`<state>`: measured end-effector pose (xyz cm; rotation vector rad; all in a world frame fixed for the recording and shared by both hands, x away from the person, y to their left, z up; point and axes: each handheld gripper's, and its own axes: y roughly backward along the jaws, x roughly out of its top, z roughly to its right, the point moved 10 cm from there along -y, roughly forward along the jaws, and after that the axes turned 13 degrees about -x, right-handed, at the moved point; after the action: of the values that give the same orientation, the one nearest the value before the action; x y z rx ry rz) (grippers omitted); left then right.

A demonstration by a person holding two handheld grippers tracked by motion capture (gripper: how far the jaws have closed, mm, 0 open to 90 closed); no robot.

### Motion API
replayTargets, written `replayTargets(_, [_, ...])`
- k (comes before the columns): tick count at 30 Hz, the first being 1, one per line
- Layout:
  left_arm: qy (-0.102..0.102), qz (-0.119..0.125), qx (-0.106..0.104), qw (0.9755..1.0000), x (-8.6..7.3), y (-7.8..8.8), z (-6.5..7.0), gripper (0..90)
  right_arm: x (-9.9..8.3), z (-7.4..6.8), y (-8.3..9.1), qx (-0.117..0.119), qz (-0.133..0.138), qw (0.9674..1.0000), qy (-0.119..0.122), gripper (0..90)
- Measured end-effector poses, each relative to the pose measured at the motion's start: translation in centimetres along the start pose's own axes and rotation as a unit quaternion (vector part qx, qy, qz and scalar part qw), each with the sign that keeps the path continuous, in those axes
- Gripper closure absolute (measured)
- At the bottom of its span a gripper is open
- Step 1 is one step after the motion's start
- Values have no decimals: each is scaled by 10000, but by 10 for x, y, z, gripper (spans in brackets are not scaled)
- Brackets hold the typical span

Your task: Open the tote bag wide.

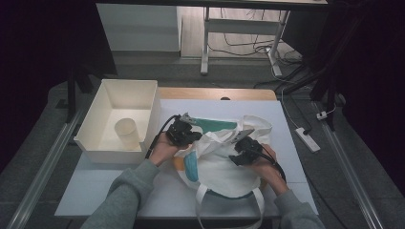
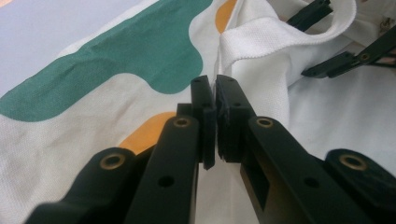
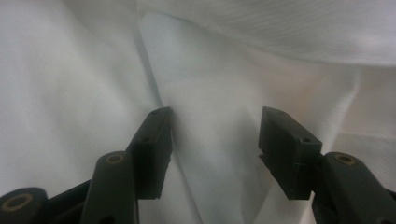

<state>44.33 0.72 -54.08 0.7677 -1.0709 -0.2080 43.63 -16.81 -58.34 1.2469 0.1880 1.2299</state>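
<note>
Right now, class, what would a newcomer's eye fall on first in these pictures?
A white tote bag with green, orange and blue patches lies mid-table. The left gripper, shut, pinches the bag's rim, while the right gripper stands open over its white cloth. At the left sits a cream bin holding a cup.

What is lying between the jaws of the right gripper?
In the right gripper view, white cloth of the bag lies between the open jaws of the right gripper; a fold runs beside one jaw, and the pads do not press on it.

The tote bag's handles run off the high view's bottom edge; its inside seems hidden by folds.
</note>
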Motion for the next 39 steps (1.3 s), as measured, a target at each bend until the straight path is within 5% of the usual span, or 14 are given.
replayTargets(3, [-12, -4, 14, 10000, 0, 1, 0, 858, -2, 0, -4, -119, -72, 9997, 203, 580])
replayTargets(7, [-16, 7, 29, 10000, 0, 2, 0, 858, 0, 2, 1, -45, 76, 9997, 233, 864])
replayTargets(12, [-29, 112, 73, 9999, 2, 11, -1, 858, 13, 7, 23, -45, 451, 9986, 281, 891])
replayTargets(18, [-5, 376, -40, 9993, 8, 25, 1, 853, 35, 13, 72, 307, 1014, 9942, 183, 891])
replayTargets(21, [-31, 440, -50, 9990, 11, 29, 3, 853, 41, 18, 83, 497, 1180, 9918, 16, 891])
replayTargets(25, [-48, 334, 52, 9994, 11, 21, 1, 855, 38, 27, 68, 718, 1097, 9909, -292, 891])
replayTargets(28, [-47, 210, 131, 9997, 9, 10, -2, 854, 36, 39, 50, 891, 1115, 9874, -680, 890])
replayTargets(39, [-10, -5, 318, 9995, 5, -10, -13, 855, 35, 63, 5, 520, 1018, 9874, -1089, 890])
